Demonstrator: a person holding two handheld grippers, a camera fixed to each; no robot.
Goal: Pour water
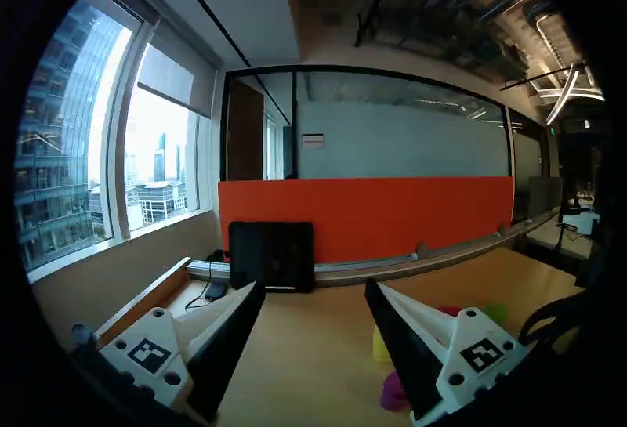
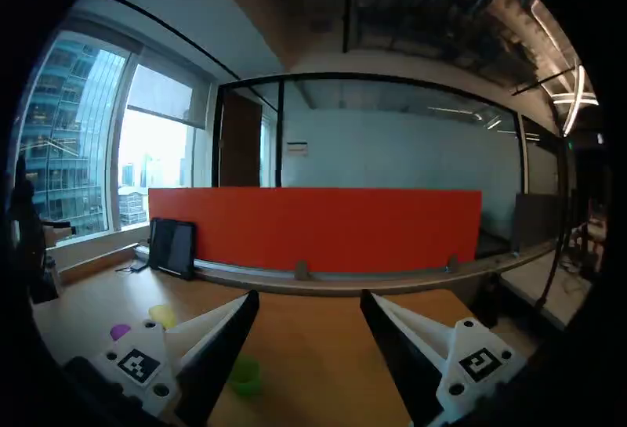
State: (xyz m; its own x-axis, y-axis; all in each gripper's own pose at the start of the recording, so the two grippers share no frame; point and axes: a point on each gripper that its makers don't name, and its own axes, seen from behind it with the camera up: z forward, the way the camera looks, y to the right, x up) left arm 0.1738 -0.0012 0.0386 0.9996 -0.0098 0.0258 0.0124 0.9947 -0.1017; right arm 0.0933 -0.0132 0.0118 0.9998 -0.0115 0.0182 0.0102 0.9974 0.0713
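Both grippers hover over a wooden desk point(image 1: 313, 364) with nothing between their fingers. My left gripper point(image 1: 313, 284) is open. A yellow cup point(image 1: 380, 345) and a purple cup point(image 1: 394, 392) sit just inside its right finger, and a red cup point(image 1: 448, 311) and a green cup point(image 1: 495, 313) peek out behind that finger. My right gripper point(image 2: 308, 294) is open too. A green cup point(image 2: 245, 374) stands by its left finger, with a yellow cup point(image 2: 163, 315) and a purple cup point(image 2: 119, 331) farther left. No water vessel can be made out.
An orange divider point(image 1: 360, 215) runs along the desk's far edge, and a black tablet point(image 1: 272, 255) leans against it. Windows line the left wall. In the right gripper view the tablet point(image 2: 172, 247) stands at the back left, and a dark shape point(image 2: 31, 255) sits at the left edge.
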